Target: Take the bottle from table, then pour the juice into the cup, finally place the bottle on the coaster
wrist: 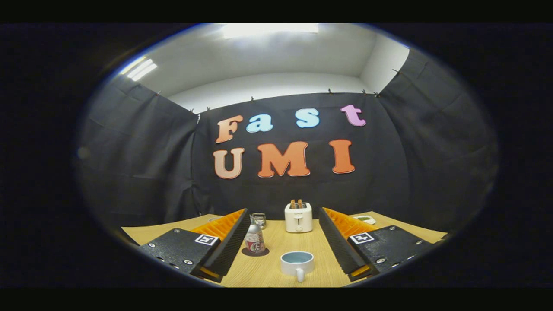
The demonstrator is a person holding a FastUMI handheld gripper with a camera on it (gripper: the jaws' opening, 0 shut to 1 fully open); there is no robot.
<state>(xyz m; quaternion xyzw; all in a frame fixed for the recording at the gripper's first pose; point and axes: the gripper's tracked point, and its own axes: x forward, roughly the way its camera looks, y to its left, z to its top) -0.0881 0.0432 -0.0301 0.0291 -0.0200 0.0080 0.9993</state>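
A small bottle with a silver cap and a red-and-white label stands upright on a dark round coaster on the wooden table. It is close beside the inner face of the left finger, and the right finger is far from it. A white cup with a pale blue inside sits between the fingers, nearer to me, with its handle pointing toward me. I cannot see any liquid in it. My gripper stands wide open with nothing held.
A white toaster with two slices in it stands beyond the fingers at the table's back. A small glass jar sits behind the bottle. A flat white-and-green object lies past the right finger.
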